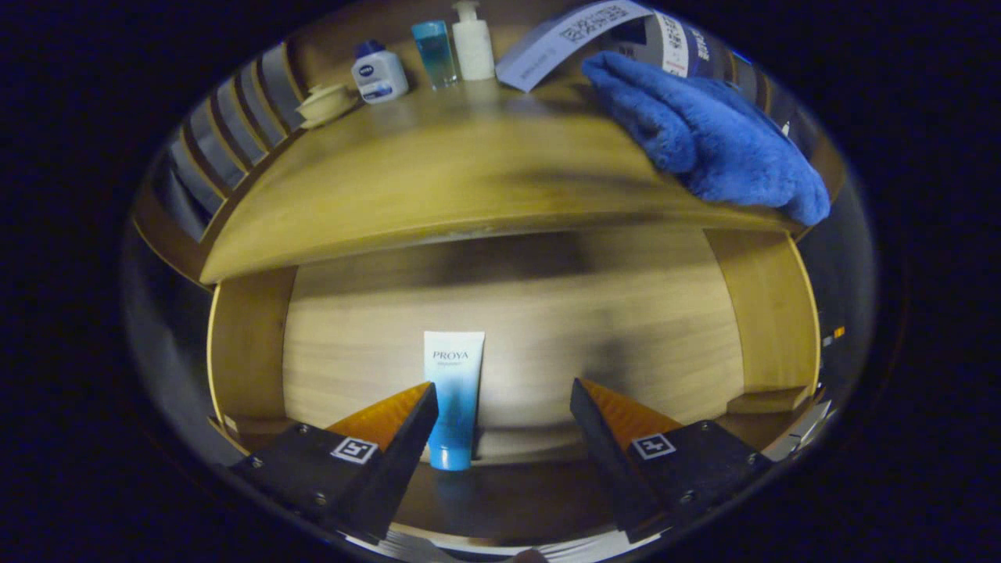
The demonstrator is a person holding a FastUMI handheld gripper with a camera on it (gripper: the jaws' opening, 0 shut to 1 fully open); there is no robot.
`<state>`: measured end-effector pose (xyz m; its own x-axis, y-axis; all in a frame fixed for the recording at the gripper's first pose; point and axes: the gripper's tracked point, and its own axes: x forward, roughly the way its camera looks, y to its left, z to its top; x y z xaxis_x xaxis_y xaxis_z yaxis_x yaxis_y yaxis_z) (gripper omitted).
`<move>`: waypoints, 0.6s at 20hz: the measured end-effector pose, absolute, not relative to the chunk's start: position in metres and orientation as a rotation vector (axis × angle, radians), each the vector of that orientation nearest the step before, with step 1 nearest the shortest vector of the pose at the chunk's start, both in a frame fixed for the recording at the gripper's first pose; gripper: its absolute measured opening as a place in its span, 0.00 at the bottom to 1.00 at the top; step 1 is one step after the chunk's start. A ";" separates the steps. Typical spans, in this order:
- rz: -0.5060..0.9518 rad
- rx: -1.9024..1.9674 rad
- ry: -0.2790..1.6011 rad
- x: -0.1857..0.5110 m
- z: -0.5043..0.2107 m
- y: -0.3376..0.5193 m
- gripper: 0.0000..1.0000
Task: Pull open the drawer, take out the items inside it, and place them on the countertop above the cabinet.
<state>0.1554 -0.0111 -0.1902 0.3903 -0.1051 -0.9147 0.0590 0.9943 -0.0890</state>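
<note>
Drawer stands open with one tube left inside, just ahead of the wide-open, empty tool; bottles and towel sit on the counter above.

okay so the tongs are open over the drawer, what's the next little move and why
Probably shift the tongs toward the blue tube before closing. They stand open, and the tube lies in the open drawer right beside one finger, not centred in the gap. Closing now would likely miss or nudge it. The countertop above awaits it.
</note>
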 end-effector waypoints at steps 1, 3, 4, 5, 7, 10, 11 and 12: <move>-0.109 -0.052 1.198 0.156 -0.197 -0.010 1.00; -0.079 0.015 1.243 0.157 -0.203 0.003 0.94; -0.100 0.047 1.263 0.156 -0.203 0.004 0.88; -0.111 0.054 1.258 0.158 -0.203 0.004 0.82; -0.076 0.062 1.261 0.154 -0.202 0.013 0.83; 0.010 0.079 1.292 0.146 -0.212 0.036 0.78; 0.001 0.039 1.317 0.140 -0.221 0.036 0.78; -0.020 -0.016 1.324 0.141 -0.223 0.032 0.78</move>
